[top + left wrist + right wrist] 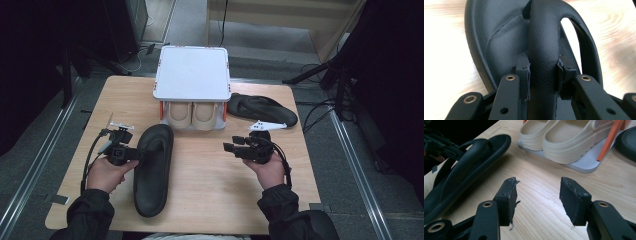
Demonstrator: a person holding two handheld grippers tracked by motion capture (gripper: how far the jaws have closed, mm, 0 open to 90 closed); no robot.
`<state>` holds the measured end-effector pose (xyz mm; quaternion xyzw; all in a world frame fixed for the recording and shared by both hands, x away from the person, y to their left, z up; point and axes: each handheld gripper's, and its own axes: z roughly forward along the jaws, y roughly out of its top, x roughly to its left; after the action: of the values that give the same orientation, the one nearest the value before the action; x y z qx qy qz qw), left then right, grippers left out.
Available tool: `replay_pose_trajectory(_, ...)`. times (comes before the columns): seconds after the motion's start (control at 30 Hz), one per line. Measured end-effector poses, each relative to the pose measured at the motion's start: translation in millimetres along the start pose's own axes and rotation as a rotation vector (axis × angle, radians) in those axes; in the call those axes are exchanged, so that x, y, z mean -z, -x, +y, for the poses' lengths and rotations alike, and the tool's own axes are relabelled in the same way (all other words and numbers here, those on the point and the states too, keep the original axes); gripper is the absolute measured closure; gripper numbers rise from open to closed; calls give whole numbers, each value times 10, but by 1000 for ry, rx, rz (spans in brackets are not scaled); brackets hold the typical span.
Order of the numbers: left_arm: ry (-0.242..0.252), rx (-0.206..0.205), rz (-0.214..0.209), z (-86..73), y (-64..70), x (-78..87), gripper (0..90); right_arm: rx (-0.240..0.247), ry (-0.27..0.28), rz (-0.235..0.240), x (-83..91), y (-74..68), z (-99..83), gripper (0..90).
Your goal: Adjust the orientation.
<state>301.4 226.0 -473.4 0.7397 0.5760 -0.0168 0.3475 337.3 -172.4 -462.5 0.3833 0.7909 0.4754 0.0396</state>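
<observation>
A black flip-flop (152, 170) lies lengthwise on the wooden table (215, 190), left of centre. My left gripper (134, 154) is shut on its strap (544, 47), the two pads (523, 72) pressing either side of the thick black band. A second black flip-flop (262, 110) rests at the back right beside the rack. My right gripper (230, 147) hovers open above bare wood right of centre, nothing between its pads (509, 197). A pair of beige clogs (192, 114) sits on the lower shelf of a white rack (192, 72).
The white rack with orange posts (610, 141) stands at the table's back middle. Black stands and cables (320, 100) crowd the floor to the right. Bare wood (541, 192) stretches between the two grippers and toward the front edge.
</observation>
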Motion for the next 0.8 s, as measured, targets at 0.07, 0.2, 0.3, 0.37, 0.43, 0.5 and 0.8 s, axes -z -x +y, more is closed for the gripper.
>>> replay_pose_trajectory(0.07,-2,2,-14,-7,60,-57,694,-2,3,-3,21,11,-4,485)
replay_pose_trajectory(0.2,-11,-12,-28,-21,178,-183,692,3,0,-18,52,25,-15,485)
replay_pose_trajectory(0.3,-16,-22,-35,-8,240,-286,692,3,-1,-23,62,32,-19,485)
replay_pose_trajectory(0.37,-19,-15,-38,1,240,-355,692,5,-1,-23,62,31,-20,485)
replay_pose_trajectory(0.43,-32,-19,-31,-4,250,-419,690,11,-5,-29,58,32,-24,484)
replay_pose_trajectory(0.5,-48,-23,-31,-16,240,-466,690,18,-7,-32,57,35,-29,484)
replay_pose_trajectory(0.8,-47,-17,-47,-9,220,-505,624,12,-5,-49,99,68,-47,484)
